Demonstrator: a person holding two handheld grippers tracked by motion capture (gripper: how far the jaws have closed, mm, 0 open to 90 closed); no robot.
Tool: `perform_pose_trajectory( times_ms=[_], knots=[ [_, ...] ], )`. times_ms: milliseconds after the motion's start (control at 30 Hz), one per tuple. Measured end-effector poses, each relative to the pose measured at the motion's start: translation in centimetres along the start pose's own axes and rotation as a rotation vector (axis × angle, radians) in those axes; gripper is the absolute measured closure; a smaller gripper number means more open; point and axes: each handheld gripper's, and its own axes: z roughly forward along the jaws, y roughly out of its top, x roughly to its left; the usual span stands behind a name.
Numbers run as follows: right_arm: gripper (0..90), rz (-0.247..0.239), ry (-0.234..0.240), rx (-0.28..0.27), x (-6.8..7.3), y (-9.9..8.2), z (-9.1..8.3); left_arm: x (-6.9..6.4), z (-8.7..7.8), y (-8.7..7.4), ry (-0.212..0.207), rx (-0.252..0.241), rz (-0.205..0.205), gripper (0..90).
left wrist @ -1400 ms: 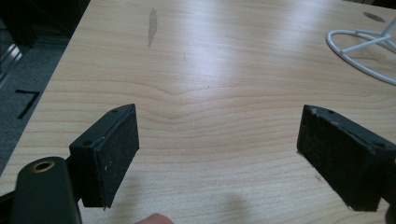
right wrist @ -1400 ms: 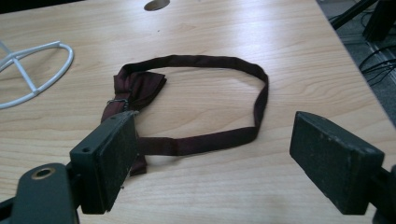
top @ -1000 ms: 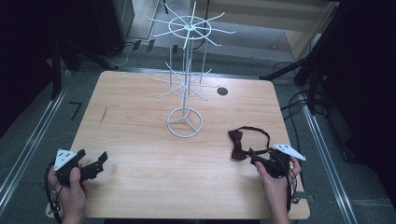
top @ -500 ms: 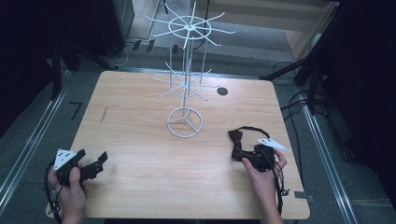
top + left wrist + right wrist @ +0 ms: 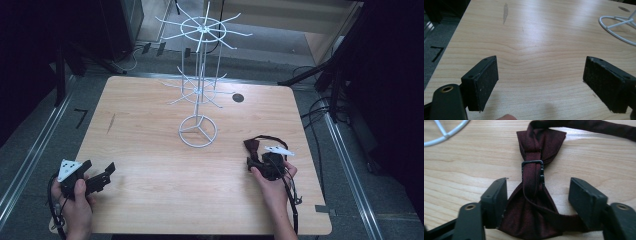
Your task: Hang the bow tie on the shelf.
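A dark maroon bow tie (image 5: 534,195) with a black buckle lies flat on the wooden table (image 5: 150,135). In the high view the bow tie (image 5: 251,146) sits at the right, its strap looping behind. My right gripper (image 5: 537,195) is open, its jaws standing either side of the tie's near wing, low over it. In the high view the right gripper (image 5: 255,159) is held by a hand from below. My left gripper (image 5: 102,175) rests open near the table's front left corner; its jaws (image 5: 540,80) hold nothing but bare wood between them.
A white wire display stand (image 5: 198,90) with spoked hook arms rises from a ring base (image 5: 198,131) at the table's middle back. A round black hole (image 5: 238,98) marks the tabletop behind it. The ring base (image 5: 619,25) edges into the left gripper view.
My right gripper has moved left and forward onto the bow tie, its jaws now astride it. The left gripper has stayed in place.
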Motion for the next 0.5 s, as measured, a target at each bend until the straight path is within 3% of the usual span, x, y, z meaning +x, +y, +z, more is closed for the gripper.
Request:
perform_pose_trajectory(
  times_ms=[100, 133, 167, 233, 267, 300, 500],
  knots=[
    [45.0, -0.018, -0.026, -0.004, 0.11, 0.01, 0.02, 0.00, -0.01, -0.01, 0.002, -0.002, -0.003, 13.6],
    [45.0, -0.018, -0.026, -0.004, 0.11, 0.01, 0.02, 0.00, -0.01, -0.01, 0.002, -0.002, -0.003, 13.5],
    [53.8, -0.053, -0.063, -0.002, 0.29, -0.07, -0.03, 0.00, -0.01, -0.01, 0.003, -0.001, -0.003, 13.6],
    [62.1, -0.071, -0.078, -0.005, 0.33, -0.11, -0.06, 0.01, 0.01, 0.01, 0.002, 0.002, -0.003, 13.6],
    [62.1, -0.071, -0.078, -0.005, 0.33, -0.11, -0.06, 0.01, 0.01, 0.01, 0.002, 0.002, -0.003, 13.6],
    [71.8, -0.058, -0.073, -0.008, 0.23, -0.12, -0.16, 0.01, 0.01, 0.00, 0.001, 0.000, -0.003, 13.6],
    [82.3, -0.067, -0.074, -0.024, 0.25, -0.10, -0.41, 0.06, 0.01, 0.00, 0.000, 0.000, -0.008, 13.5]
  ],
)
